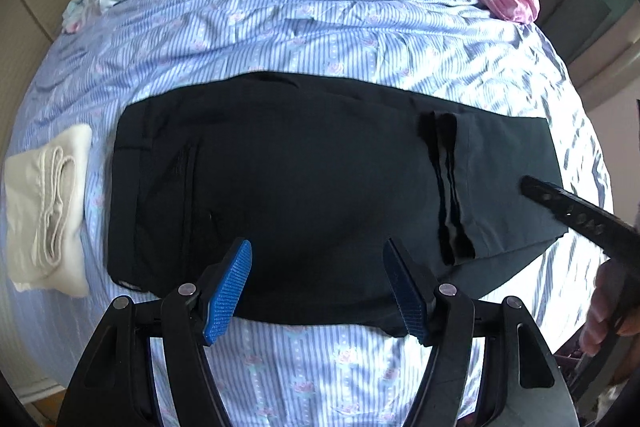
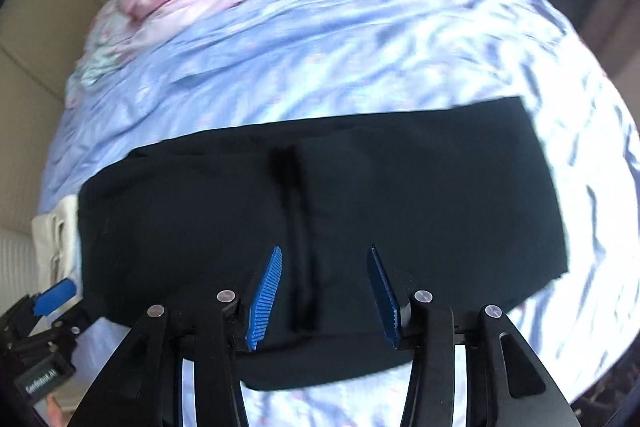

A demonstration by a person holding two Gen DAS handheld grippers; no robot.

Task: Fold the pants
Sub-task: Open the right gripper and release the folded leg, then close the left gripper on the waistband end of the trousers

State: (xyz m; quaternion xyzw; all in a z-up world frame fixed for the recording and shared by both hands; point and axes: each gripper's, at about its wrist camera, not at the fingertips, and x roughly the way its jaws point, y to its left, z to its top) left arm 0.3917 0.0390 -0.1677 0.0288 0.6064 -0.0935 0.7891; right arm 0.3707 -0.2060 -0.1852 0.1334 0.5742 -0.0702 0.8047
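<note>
Lying flat across the blue striped floral bedsheet [image 1: 320, 39], the black fabric pants [image 1: 280, 179] show one fold made, hems doubled over mid-length. Left claw [image 1: 316, 287] and right claw [image 2: 324, 297] both hover part-open above the near edge, gripping nothing, probably poised for the next fold.

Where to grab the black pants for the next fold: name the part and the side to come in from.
Likely grip the black pants at their right folded end, coming from above at that side. That end lies flat past the leg hems, so it can swing over toward the waistband.
</note>
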